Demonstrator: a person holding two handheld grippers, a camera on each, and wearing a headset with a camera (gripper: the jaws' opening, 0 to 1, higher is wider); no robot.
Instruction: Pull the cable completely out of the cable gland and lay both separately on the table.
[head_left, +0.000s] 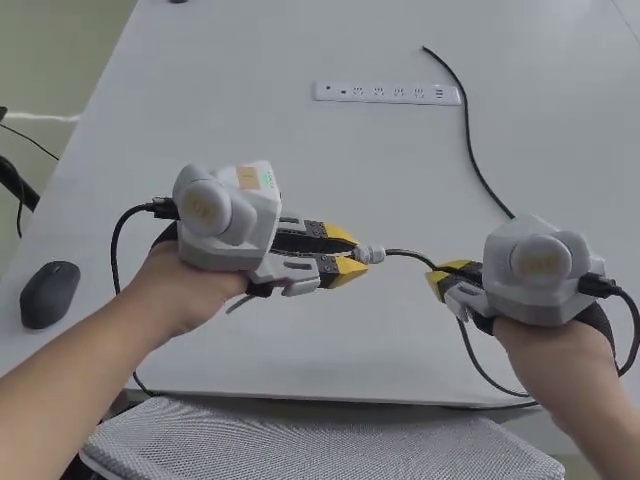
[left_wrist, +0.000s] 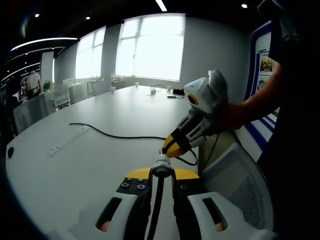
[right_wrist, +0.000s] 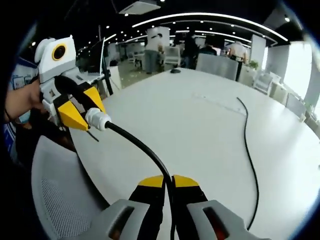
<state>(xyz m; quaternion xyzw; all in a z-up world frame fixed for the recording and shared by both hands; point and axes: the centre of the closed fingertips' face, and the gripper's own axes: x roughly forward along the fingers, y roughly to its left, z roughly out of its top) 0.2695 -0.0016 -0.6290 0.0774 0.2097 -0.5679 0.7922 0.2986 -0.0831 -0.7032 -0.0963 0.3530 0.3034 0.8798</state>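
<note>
left tongs (head_left: 352, 262) clamped on cable gland (head_left: 372, 255), its axis toward right tongs (head_left: 438, 280), those pinching the cable (head_left: 405, 255)

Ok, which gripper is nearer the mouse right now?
Left. The left gripper, shut on the gland, is to the right of the mouse; the right gripper, holding the cable, is farther right, beyond the left one.
</note>
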